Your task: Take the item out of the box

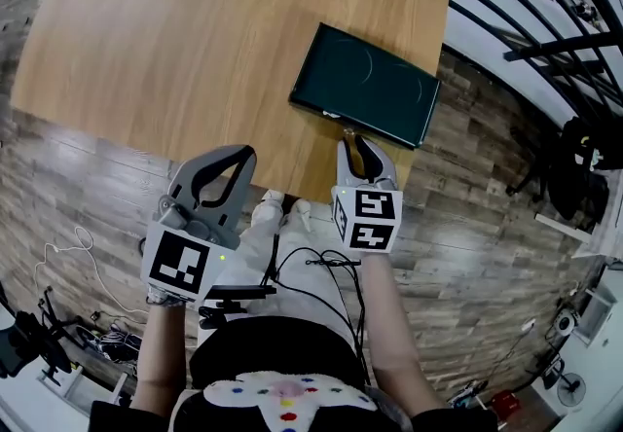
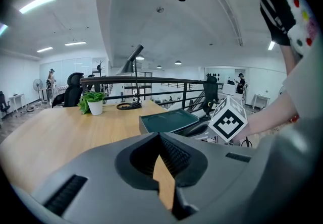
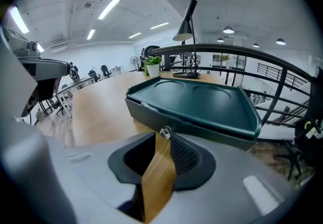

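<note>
Left hand-held gripper (image 1: 241, 158): jaws pressed together, empty, at the near edge of the bench (image 1: 195, 51), 11 o'clock of me. Right hand-held gripper (image 1: 356, 144): likewise closed, empty, tips just short of the latch (image 3: 165, 132). Box (image 1: 368, 85) at 1 o'clock, lid down. It looks rigid, smooth, probably slick; the item is unseen. I'd take hold of the latch first.

Site logged as an open-plan office, on what I read as a mezzanine level. Evidence:
- Large wooden desk (image 1: 195, 41) carrying a black desk lamp (image 3: 187, 26) and a potted plant (image 2: 93, 102) at its far end.
- Swivel office chair (image 2: 70, 92) beside it.
- Strip ceiling lights (image 3: 108, 8).
- Black metal railing (image 3: 252, 59) along the open edge.
- Wood-plank floor (image 1: 467, 255).
- Pedestal fan (image 2: 38, 87) by the far wall.
</note>
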